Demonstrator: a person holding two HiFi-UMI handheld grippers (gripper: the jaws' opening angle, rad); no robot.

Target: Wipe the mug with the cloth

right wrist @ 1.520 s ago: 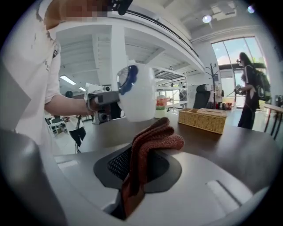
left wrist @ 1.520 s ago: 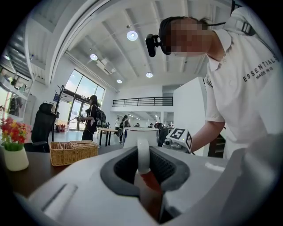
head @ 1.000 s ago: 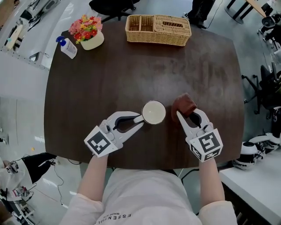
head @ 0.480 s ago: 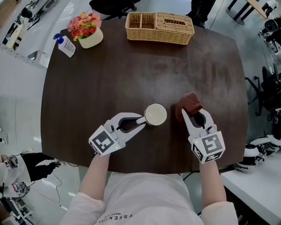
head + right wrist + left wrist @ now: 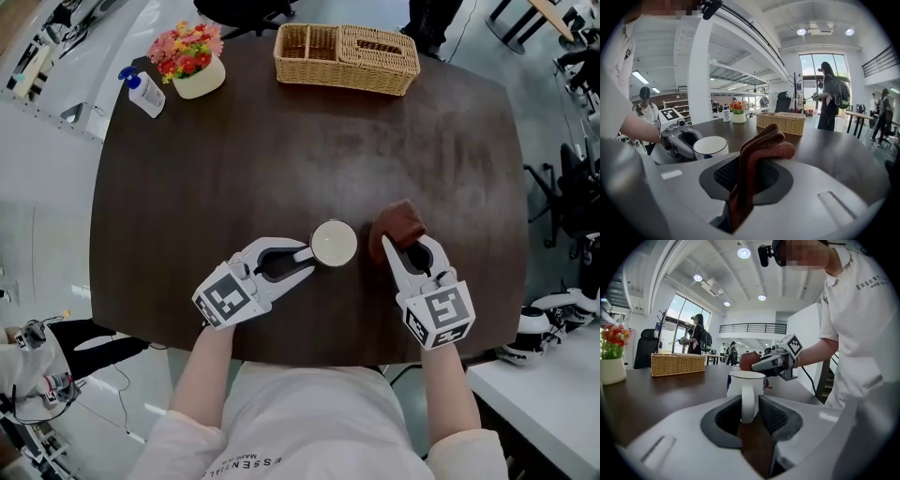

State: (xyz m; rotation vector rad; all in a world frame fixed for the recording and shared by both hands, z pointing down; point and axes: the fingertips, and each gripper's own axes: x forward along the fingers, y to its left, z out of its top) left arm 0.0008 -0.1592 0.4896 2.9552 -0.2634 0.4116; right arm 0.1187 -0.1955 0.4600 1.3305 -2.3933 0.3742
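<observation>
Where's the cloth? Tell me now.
In the head view the brown cloth is at the near right of the table, clamped in the right gripper, just right of the white mug without touching it.

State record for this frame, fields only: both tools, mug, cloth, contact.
left tool: shut on the handle of the white ceramic mug
right tool: shut on the brown folded cloth
mug: upright on the dark wooden table
cloth vs mug: apart, cloth on the mug's right
wiping: not yet begun
</observation>
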